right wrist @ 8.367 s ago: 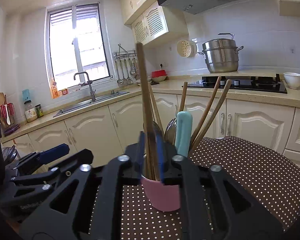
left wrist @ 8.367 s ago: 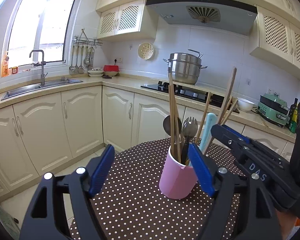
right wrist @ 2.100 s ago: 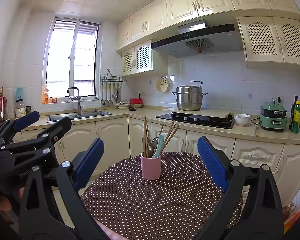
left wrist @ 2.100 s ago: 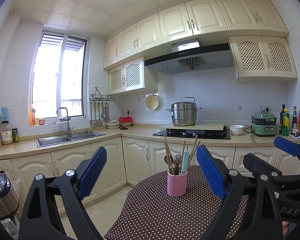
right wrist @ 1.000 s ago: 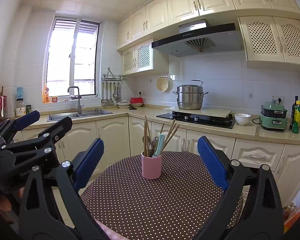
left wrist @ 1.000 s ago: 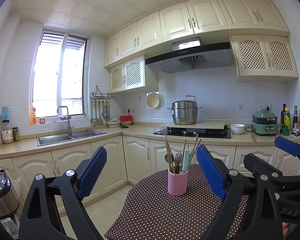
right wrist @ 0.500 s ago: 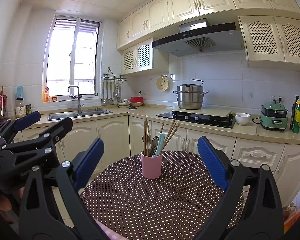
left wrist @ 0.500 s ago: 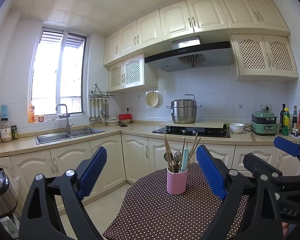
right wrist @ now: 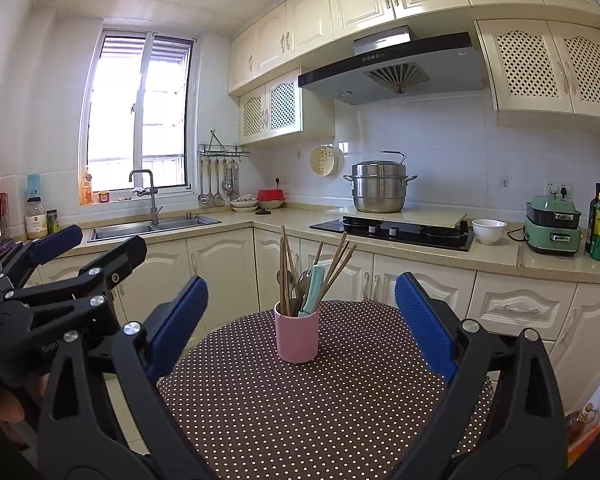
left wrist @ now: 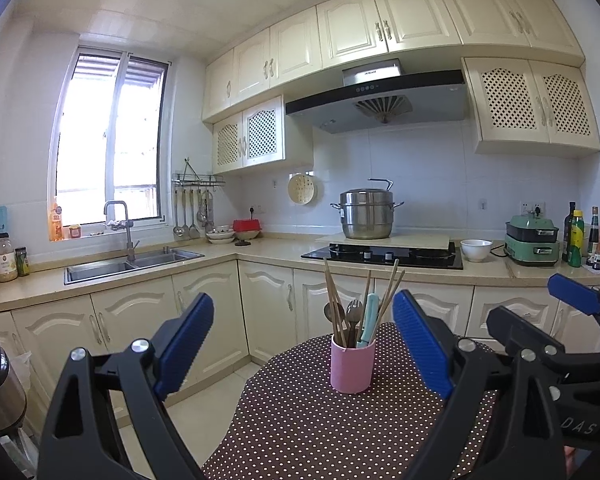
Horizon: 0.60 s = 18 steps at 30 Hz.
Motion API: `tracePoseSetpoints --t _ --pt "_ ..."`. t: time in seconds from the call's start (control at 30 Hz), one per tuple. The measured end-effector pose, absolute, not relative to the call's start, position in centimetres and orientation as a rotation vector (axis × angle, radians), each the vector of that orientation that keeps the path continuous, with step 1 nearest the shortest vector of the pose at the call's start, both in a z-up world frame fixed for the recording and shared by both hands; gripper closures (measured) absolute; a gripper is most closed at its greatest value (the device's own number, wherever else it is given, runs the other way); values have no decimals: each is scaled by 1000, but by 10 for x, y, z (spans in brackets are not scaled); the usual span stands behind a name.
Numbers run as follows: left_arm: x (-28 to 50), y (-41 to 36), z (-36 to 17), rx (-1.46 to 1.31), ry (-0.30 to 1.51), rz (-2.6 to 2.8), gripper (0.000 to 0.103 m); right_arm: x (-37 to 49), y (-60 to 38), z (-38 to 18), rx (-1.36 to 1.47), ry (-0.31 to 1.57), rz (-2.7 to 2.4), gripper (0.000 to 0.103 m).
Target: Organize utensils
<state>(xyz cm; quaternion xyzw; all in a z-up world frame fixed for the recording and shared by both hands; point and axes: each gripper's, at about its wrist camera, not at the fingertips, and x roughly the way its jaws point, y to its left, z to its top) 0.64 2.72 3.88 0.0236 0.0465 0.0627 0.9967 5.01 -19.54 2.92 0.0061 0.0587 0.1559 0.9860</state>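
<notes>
Both of your grippers are held back from the desk (right wrist: pixel 340 420), a round top under a brown cloth with white dots. The left gripper (left wrist: pixel 304 344) has its blue-padded fingers (left wrist: pixel 186 346) spread wide and released, nothing between them. The right gripper (right wrist: pixel 300 324) is the same: fingers (right wrist: pixel 426 322) wide apart, holding nothing.

The pink cup (right wrist: pixel 297 336) stands upright on the desk. From your right wrist view it sits at about 12 o'clock, framed in the gap between the fingers but well apart from them. From your left wrist view the cup (left wrist: pixel 353 364) lies toward 1 o'clock, nearer the right-hand finger, again untouched.

Inside the cup the utensils stand bundled: wooden chopsticks (right wrist: pixel 285 268) rise straight up on the 9 o'clock side, a second pair of sticks (right wrist: pixel 340 260) leans out toward 2 o'clock, and a pale teal handle (right wrist: pixel 313 286) leans between them. A metal spoon (left wrist: pixel 333 312) and a fork (left wrist: pixel 355 310) show above the rim, though the small size makes the fork only probable.

In the right wrist view your left gripper (right wrist: pixel 56 276) shows at 9 o'clock, and in the left wrist view your right gripper (left wrist: pixel 556 332) shows at 3 o'clock. Behind the desk, a steel pot (right wrist: pixel 378 188) sits at the cooktop (right wrist: pixel 392 232), and a sink (right wrist: pixel 152 226) lies under the window.
</notes>
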Motion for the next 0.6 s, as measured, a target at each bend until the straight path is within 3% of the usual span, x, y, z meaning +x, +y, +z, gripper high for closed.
tracePoseSetpoints --t 0.6 --pt "88 22 22 42 173 130 14 119 -199 13 40 191 316 10"
